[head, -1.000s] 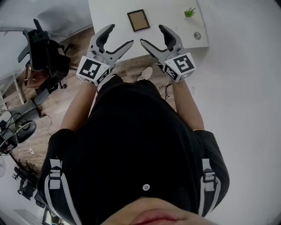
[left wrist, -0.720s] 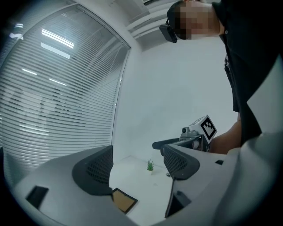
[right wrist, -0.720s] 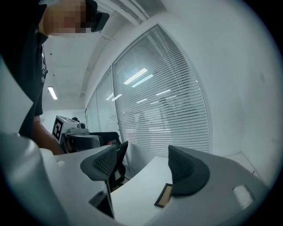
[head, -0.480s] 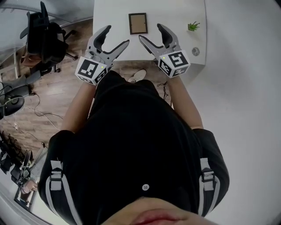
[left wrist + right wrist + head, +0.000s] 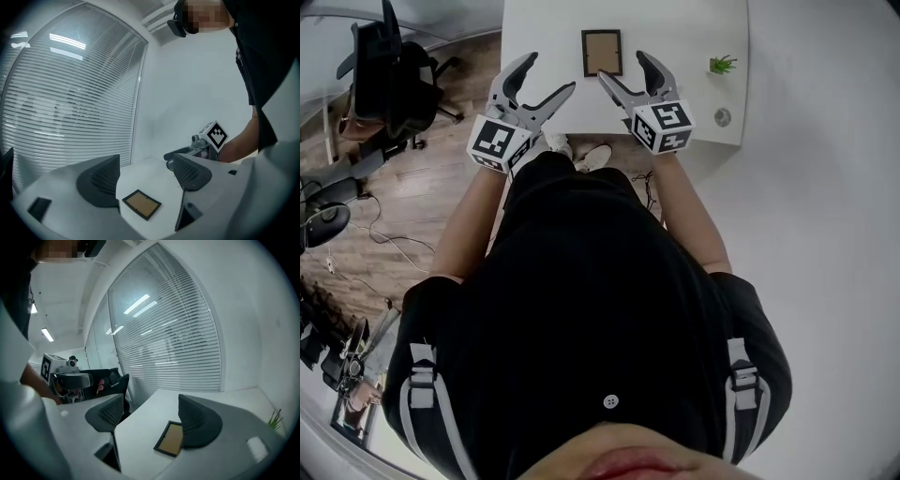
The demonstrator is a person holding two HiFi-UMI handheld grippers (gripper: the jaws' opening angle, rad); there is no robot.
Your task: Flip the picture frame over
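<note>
Closed in on picture frame (image 5: 602, 52) with left gripper (image 5: 550, 75) and right gripper (image 5: 622, 68) | both sets of fingers (image 5: 99, 186) apart, empty | still untouched on desk (image 5: 675, 28); flip pending

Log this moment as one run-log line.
phase: approach | left gripper: open, empty | right gripper: open, empty | picture frame: flat on table, untouched, ahead between grippers

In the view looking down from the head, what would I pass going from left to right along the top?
Black office chair → left gripper → picture frame → right gripper → small green plant.
</note>
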